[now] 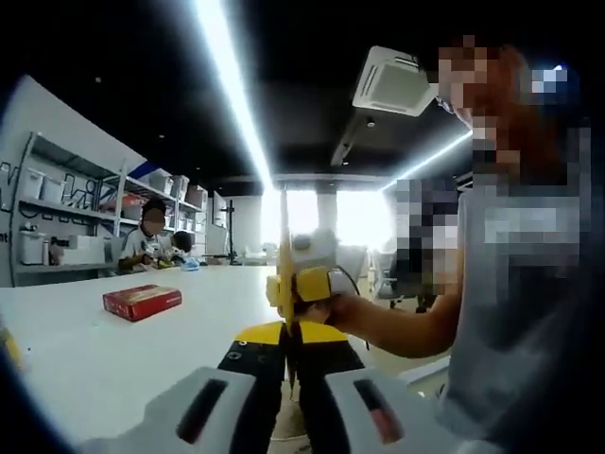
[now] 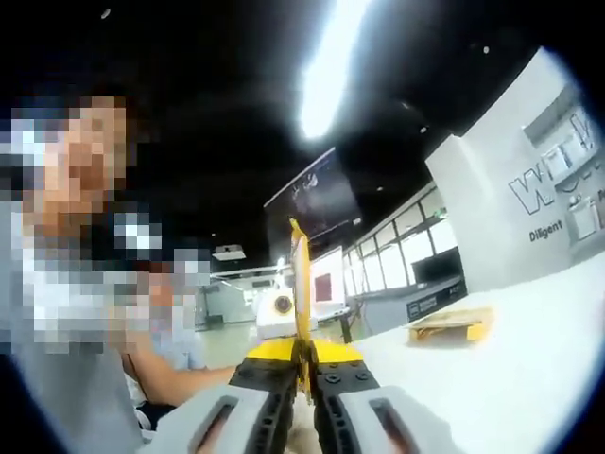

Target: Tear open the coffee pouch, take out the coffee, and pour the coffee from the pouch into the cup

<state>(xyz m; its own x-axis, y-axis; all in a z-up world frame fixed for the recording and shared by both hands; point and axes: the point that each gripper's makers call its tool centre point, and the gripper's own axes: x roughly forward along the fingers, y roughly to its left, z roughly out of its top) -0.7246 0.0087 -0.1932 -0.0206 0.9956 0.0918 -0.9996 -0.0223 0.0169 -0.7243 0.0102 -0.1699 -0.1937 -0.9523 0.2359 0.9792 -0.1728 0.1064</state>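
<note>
Two long ceiling light strips (image 1: 232, 90) ran over a wide white table (image 1: 113, 350), w/ shelving (image 1: 66, 222) holding bins along the far wall and people seated beyond. On the table lay a red box (image 1: 142, 302), well apart from the grippers, and in the right gripper view a flat yellowish box (image 2: 452, 324). Both the left gripper (image 1: 291, 371) and right gripper (image 2: 302, 378) had jaws pressed together, pinching the yellow coffee pouch (image 2: 301, 284) edge-on between them, above the table edge.

Red box (image 1: 142, 302) on white table (image 1: 85, 359), shelving (image 1: 66, 218) behind, perhaps a wooden pallet (image 2: 452, 324)
</note>
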